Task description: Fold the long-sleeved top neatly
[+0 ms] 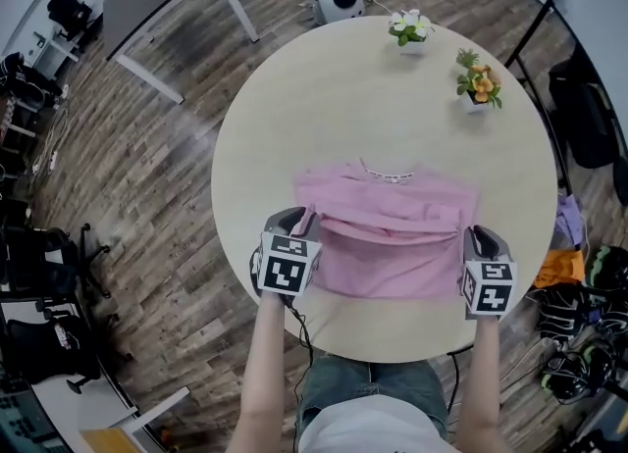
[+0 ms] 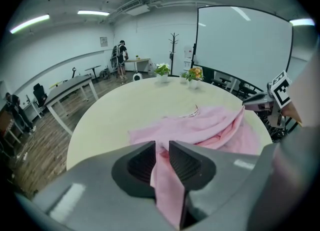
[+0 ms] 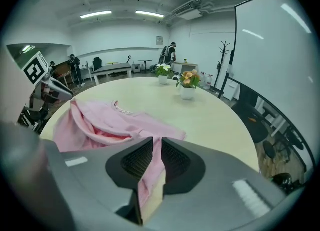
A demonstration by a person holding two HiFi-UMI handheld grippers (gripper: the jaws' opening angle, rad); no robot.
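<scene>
Top (image 1: 392,240), one, grippers (image 1: 306,216) (image 1: 472,235), two, flowerpots (image 1: 412,46) (image 1: 475,101), seemingly two

Head view looks steeply down, whole round table (image 1: 343,98) in frame. Both gripper views sit low, close behind their jaws, facing across it toward flower pots (image 2: 162,71). All three share pink top (image 1: 392,235); back wall probably shared too.
</scene>
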